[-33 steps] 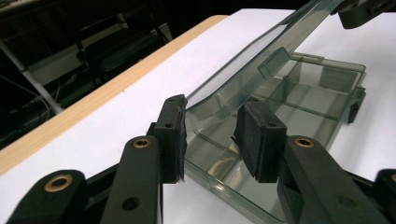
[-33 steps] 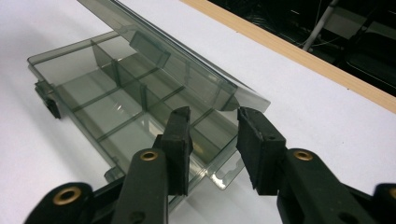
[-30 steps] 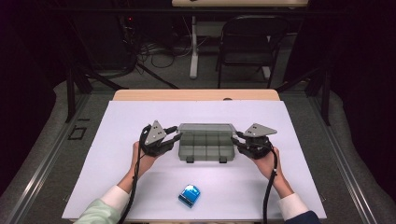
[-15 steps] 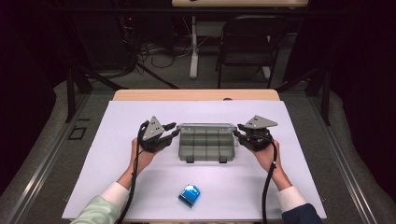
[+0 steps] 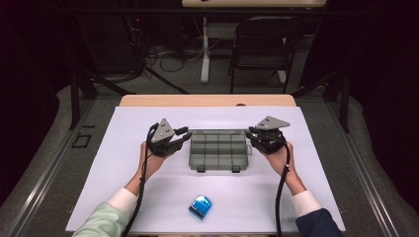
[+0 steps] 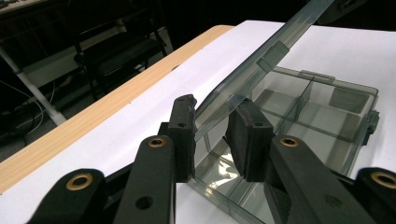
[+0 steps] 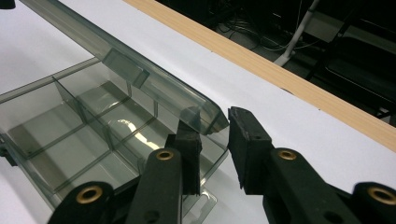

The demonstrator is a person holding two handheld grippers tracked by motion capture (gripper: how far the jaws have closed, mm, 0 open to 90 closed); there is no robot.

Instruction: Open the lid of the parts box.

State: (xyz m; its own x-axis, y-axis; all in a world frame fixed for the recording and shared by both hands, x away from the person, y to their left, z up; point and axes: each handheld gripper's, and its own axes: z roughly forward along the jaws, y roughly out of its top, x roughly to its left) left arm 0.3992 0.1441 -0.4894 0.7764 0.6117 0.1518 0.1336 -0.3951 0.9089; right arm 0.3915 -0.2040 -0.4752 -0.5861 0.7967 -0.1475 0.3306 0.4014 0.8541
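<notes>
A clear grey compartment box (image 5: 217, 157) lies in the middle of the white table, its compartments empty. Its hinged lid (image 6: 261, 60) is tilted up off the base (image 6: 322, 116). My left gripper (image 5: 185, 134) is at the box's left end. Its jaws have just been closing, and the lid's corner sits pinched between them (image 6: 212, 135). My right gripper (image 5: 252, 137) is at the right end. It has also been closing, and the lid's (image 7: 116, 51) other corner is between its pads (image 7: 215, 140), above the base (image 7: 70, 126).
A small blue packet (image 5: 200, 206) lies near the table's front edge, between the forearms. A wooden strip (image 5: 207, 100) runs along the far edge of the table. Behind it stand a black chair (image 5: 267, 44) and a desk leg with cables.
Both grippers have edged slightly away from me and upward at the ends of the box, the right one more. The lid now stands lifted off the base.
</notes>
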